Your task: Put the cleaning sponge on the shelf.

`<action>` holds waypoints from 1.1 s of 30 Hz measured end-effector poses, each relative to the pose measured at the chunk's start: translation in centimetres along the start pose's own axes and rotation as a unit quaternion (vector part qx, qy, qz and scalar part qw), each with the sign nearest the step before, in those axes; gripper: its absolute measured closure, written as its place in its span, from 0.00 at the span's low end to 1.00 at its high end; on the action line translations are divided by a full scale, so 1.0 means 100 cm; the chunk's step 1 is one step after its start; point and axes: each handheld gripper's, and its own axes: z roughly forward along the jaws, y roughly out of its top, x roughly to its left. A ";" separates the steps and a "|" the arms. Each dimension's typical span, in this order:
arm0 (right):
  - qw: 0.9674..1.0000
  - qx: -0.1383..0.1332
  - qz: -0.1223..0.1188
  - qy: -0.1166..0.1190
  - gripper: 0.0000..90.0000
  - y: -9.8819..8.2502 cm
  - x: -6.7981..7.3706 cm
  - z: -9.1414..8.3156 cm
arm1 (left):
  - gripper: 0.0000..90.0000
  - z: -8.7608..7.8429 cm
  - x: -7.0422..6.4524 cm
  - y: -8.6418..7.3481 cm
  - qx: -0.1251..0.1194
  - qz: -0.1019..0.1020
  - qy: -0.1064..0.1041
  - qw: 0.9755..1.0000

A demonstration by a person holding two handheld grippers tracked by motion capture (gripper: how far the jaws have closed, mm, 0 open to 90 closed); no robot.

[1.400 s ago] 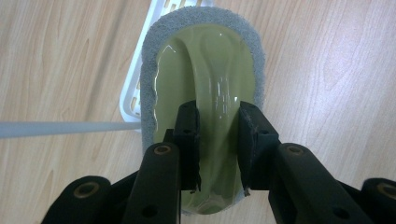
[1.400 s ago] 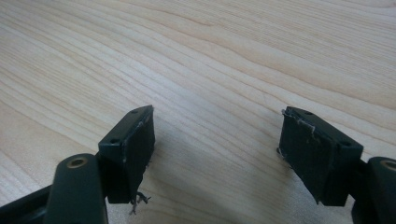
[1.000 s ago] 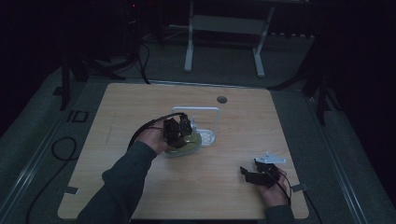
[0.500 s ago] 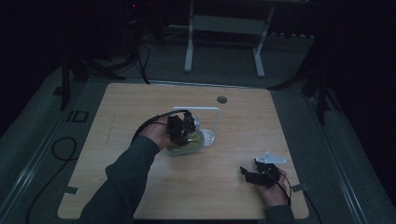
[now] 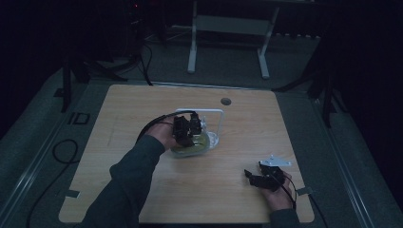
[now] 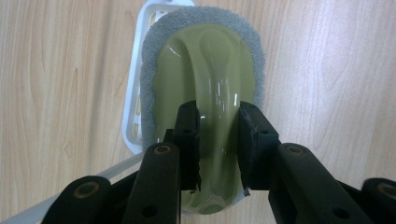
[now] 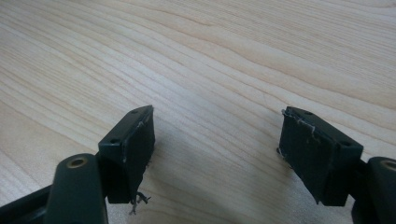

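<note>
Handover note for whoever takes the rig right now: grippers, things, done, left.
Left gripper: shut on the glossy olive-green handle of the grey-padded scrubber, held over the white plastic tray mid-table.
Right gripper: open, holding nothing, low over the bare light wooden table near the right front corner.
Done: scrubber gripped.
Left: whether it is going into or coming out of the tray cannot be told; probably finish that move, then release.

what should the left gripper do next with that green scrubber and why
Probably lower it straight into the white tray. The left gripper is shut on the green scrubber by its handle, right above the tray. The right gripper rests open on the table.
</note>
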 end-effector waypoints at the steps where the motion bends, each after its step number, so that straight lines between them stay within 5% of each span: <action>1: 1.000 0.000 0.000 0.000 0.29 0.000 0.000 0.000 | 0.80 0.000 0.000 0.001 0.001 0.001 0.001 1.000; 22: 1.000 0.000 0.000 0.000 0.29 0.000 0.000 0.000 | 0.80 0.007 0.006 0.019 0.021 0.044 0.009 0.999; 33: 1.000 0.000 0.000 0.000 0.29 0.000 0.000 0.000 | 0.80 0.015 0.011 0.021 0.026 0.043 0.010 0.999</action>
